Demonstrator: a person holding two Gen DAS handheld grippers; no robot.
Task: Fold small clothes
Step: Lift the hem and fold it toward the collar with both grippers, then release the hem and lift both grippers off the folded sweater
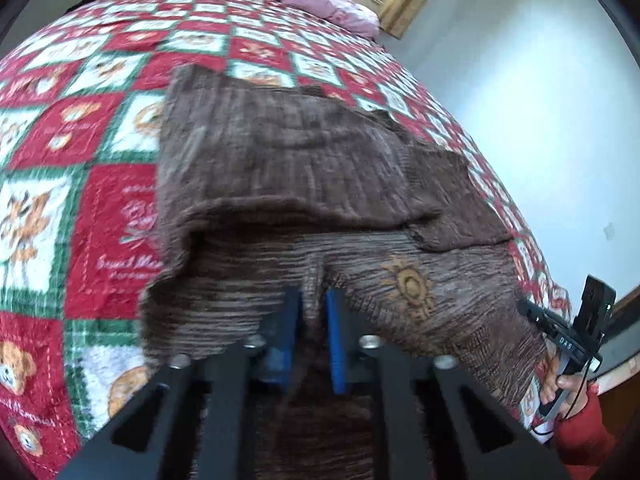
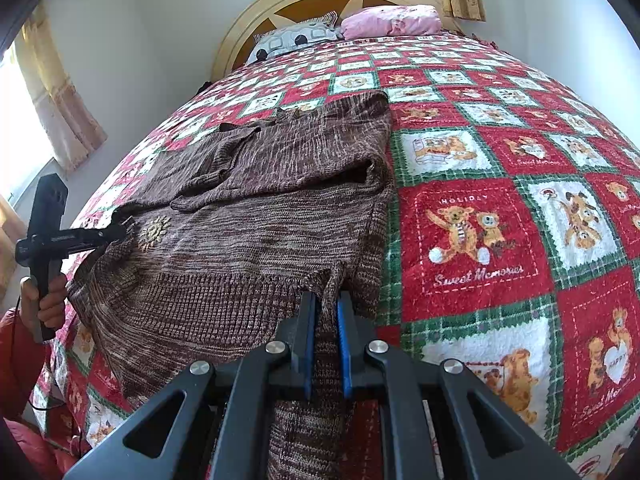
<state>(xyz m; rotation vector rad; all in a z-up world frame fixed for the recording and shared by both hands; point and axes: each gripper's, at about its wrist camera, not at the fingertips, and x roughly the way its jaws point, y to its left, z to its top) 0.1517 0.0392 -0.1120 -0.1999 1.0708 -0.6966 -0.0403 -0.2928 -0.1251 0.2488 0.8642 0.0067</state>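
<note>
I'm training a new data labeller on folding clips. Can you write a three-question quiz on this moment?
1. True or false: both the left gripper and the right gripper are pinching the hem of the brown knit sweater.
2. Which lies on the bear-print quilt near the headboard?
A. a blue towel
B. a pink pillow
C. a laptop
3. Fill in: the sweater's embroidered motif is shaped like a ____.

Key: 1 true; 2 B; 3 sun.
</note>
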